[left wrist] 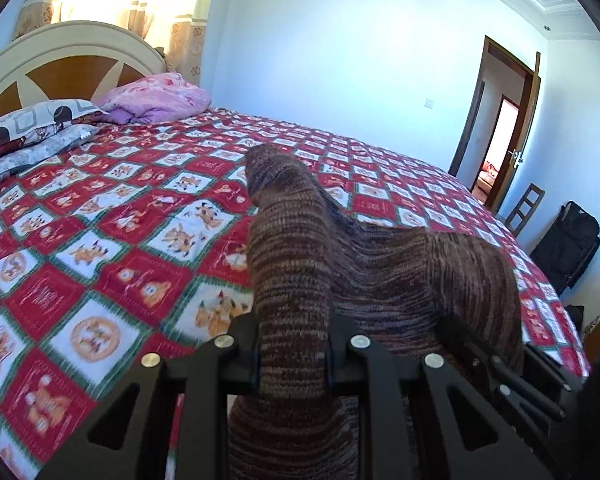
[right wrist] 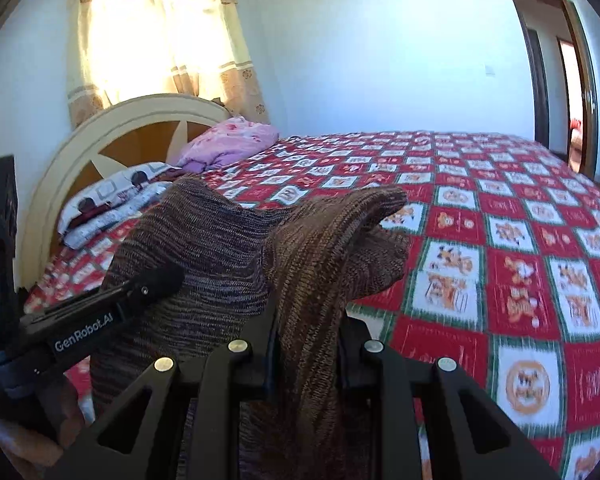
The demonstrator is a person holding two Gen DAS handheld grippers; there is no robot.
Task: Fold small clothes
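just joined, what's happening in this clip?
A person is working a brown striped knit garment with two handheld grippers over a bed with a red patterned bedspread. The left gripper and the right gripper are each shut on a bunch of the fabric, holding it up off the bed. No fold is laid down yet.

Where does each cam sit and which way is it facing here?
Left wrist: on the left gripper, looking along its fingers across the bed toward the door; the right gripper shows at right.
Right wrist: on the right gripper, facing the headboard and curtain; the left gripper shows at left.
Shared: brown knit garment, clamped by both grippers, and the bed.
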